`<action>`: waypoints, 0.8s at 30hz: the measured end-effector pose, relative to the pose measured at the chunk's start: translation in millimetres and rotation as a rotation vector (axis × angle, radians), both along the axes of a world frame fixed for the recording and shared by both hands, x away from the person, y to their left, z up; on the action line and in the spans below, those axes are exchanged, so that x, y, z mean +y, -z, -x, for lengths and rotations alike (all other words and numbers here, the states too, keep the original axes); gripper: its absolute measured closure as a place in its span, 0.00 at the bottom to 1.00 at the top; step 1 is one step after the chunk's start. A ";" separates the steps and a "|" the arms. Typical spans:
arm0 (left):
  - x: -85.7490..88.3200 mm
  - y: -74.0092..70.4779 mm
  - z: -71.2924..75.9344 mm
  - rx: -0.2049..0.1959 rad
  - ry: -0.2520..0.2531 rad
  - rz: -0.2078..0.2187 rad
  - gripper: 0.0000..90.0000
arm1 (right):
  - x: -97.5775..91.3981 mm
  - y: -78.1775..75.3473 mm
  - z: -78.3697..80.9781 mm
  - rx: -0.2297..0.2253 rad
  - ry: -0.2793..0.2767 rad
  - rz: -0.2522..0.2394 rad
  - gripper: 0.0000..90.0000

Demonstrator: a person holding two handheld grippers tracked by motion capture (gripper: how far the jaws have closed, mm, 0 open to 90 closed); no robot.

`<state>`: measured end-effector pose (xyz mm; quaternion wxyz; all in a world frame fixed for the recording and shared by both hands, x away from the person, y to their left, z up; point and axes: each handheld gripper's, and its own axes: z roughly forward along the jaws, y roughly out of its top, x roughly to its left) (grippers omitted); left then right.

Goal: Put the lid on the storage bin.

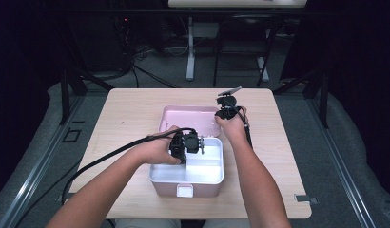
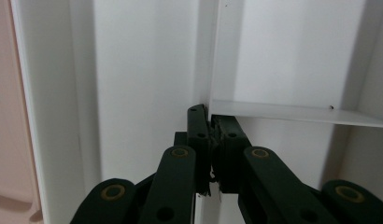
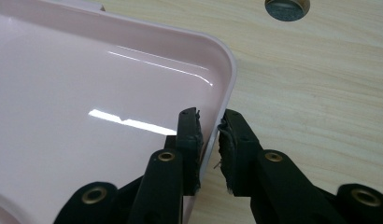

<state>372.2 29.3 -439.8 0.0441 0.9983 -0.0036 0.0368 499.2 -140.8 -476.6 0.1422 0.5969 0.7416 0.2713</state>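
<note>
A pink box (image 1: 164,189) stands near the table's front edge with a white tray (image 1: 209,172) inside it. Its pink lid (image 1: 188,118) lies open and flat behind it. My left gripper (image 1: 199,146) reaches down into the tray. In the left gripper view that gripper (image 2: 210,116) is shut on the upright white divider (image 2: 206,56), just where a cross wall (image 2: 297,113) meets it. My right gripper (image 1: 221,115) is at the lid's far right corner. Its jaws (image 3: 209,119) straddle the lid's rim (image 3: 224,65), one inside and one outside, with a thin gap still showing.
The box sits on a light wooden table (image 1: 131,109). A round metal-ringed hole (image 3: 287,7) lies in the tabletop just beyond the lid's corner. Black cables trail from both grippers across my forearms. Behind the table stand dark frames and a white desk leg (image 1: 190,52).
</note>
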 end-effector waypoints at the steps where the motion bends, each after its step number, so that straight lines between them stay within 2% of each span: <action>1: 0.0 0.0 0.0 0.000 0.000 0.000 0.96 | 0.0 0.0 0.0 0.000 0.000 0.000 0.87; 9: -0.1 -0.1 -0.4 0.004 -0.001 0.000 0.96 | 0.0 -3.1 0.0 0.016 0.021 -0.017 0.88; 24: -0.1 -0.2 -0.6 0.008 -0.004 -0.001 0.96 | 0.5 -8.9 1.7 0.004 0.044 -0.027 0.91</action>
